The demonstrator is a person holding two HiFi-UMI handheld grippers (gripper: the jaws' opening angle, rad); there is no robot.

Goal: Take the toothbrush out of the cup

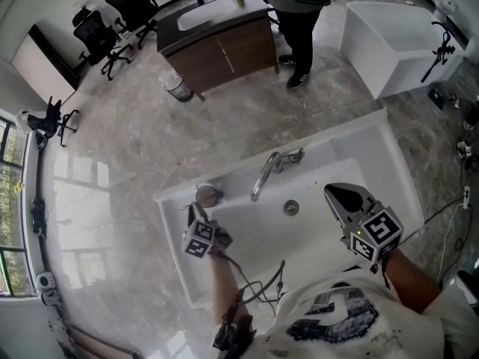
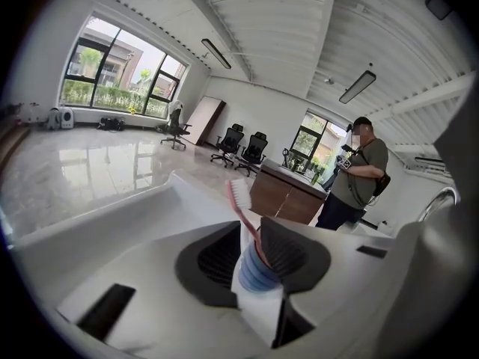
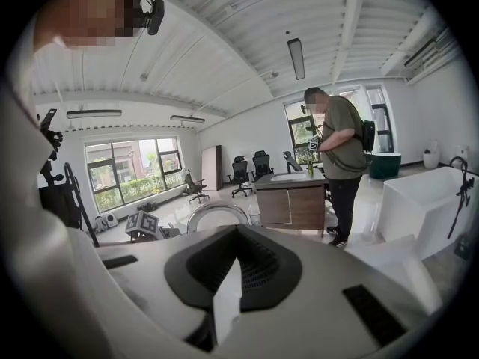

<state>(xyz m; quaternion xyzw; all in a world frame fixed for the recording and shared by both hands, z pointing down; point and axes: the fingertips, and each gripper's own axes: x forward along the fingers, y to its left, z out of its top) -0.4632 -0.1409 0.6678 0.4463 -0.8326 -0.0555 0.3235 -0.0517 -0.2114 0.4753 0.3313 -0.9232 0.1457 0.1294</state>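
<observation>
A toothbrush [image 2: 241, 200] with a pink neck, white bristles and a blue ribbed grip stands between the jaws of my left gripper [image 2: 254, 264], which is shut on it, bristles pointing away. In the head view the left gripper [image 1: 196, 214] hovers just in front of a brownish cup [image 1: 208, 195] on the back left rim of the white sink [image 1: 352, 137]. The cup does not show in the left gripper view. My right gripper [image 1: 344, 197] is held over the sink's right side, shut with nothing in it [image 3: 232, 275].
A chrome faucet [image 1: 263, 176] arches over the basin and a drain [image 1: 291, 207] lies below it. Beyond stand a person [image 1: 299, 13], a wooden vanity [image 1: 217, 47], a white bathtub [image 1: 389, 43] and office chairs [image 1: 112, 21].
</observation>
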